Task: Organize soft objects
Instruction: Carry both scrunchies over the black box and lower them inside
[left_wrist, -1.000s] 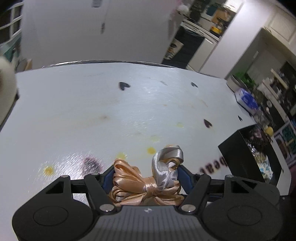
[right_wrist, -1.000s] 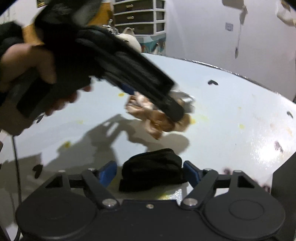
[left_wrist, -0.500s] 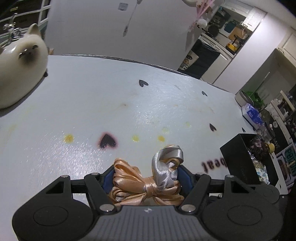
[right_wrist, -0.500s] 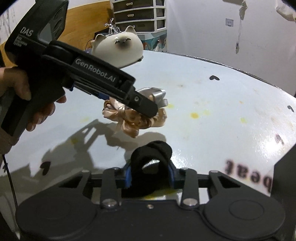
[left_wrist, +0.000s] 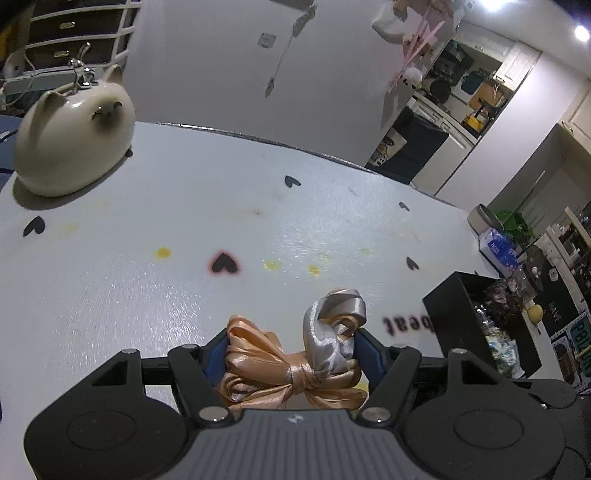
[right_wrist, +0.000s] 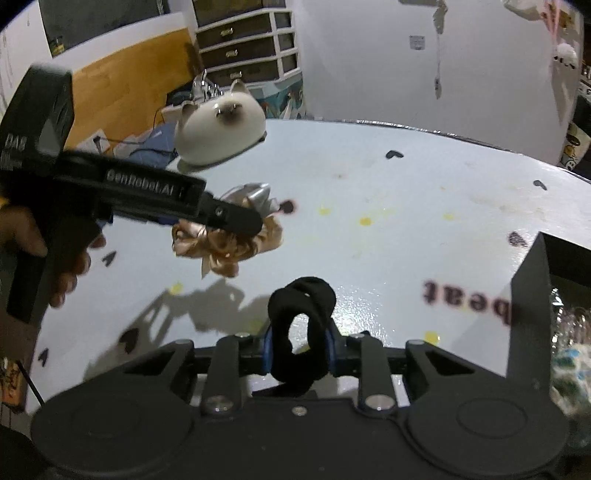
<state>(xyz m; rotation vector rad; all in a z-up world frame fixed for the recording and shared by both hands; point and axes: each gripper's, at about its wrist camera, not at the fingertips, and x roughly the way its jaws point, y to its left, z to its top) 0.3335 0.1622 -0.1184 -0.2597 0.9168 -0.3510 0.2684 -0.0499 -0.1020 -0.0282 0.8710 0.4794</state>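
My left gripper (left_wrist: 290, 354) is shut on a peach and silver satin ribbon bow (left_wrist: 291, 362) and holds it above the white table (left_wrist: 147, 295). In the right wrist view the same bow (right_wrist: 225, 240) hangs in the left gripper (right_wrist: 236, 221) over the table, at the left. My right gripper (right_wrist: 299, 350) is shut on a black fabric scrunchie (right_wrist: 301, 314), lifted off the table. A black box (left_wrist: 476, 328) with soft items inside stands at the table's right edge; it also shows in the right wrist view (right_wrist: 532, 295).
A cream ceramic cat figure (left_wrist: 74, 144) sits at the table's far left; it also shows in the right wrist view (right_wrist: 221, 125). The table has black heart marks and yellow spots. A white wall stands behind the table.
My right gripper closed on the black scrunchie and lifted it off the table. My left gripper with the bow swung left and back, bringing the cat figure into view.
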